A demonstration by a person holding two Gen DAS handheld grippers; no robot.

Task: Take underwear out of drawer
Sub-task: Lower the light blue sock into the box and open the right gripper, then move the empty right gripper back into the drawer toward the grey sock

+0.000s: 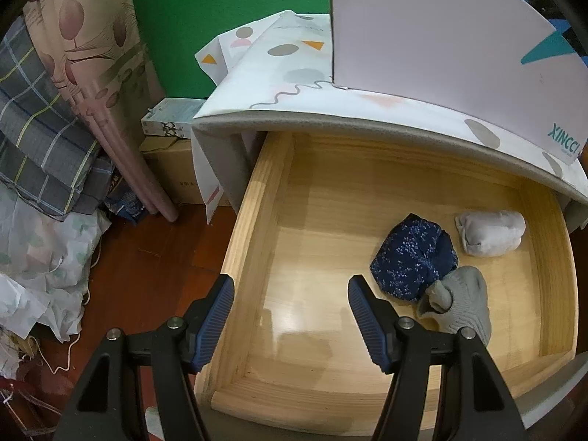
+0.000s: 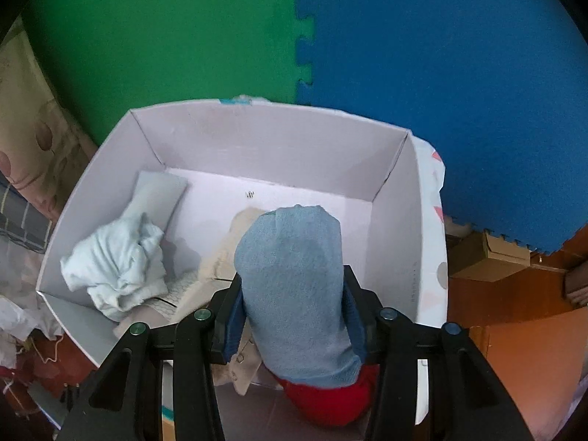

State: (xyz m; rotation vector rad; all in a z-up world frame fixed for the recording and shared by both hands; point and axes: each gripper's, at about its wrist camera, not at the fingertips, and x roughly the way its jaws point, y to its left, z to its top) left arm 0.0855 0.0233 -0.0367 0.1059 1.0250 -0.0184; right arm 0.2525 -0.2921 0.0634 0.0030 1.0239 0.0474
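Note:
In the left wrist view the wooden drawer (image 1: pixel 253 220) stands pulled out. Three rolled garments lie at its right side: a navy patterned one (image 1: pixel 415 257), a pale grey one (image 1: pixel 490 231) and a grey knitted one (image 1: pixel 459 301). My left gripper (image 1: pixel 290 283) hangs open above the drawer's bare left half with nothing between its fingers. In the right wrist view my right gripper (image 2: pixel 294 279) is shut on a blue-grey rolled piece of underwear (image 2: pixel 294 257), held just above the inside of a white cardboard box (image 2: pixel 257 139).
The box holds a crumpled pale blue cloth (image 2: pixel 117 257), a folded grey piece (image 2: pixel 158 191), a beige garment (image 2: pixel 220 257) and something red (image 2: pixel 327 400). It stands on the patterned cabinet top (image 1: pixel 279 70). Bedding, bags and cardboard boxes (image 1: pixel 176 169) crowd the floor at left.

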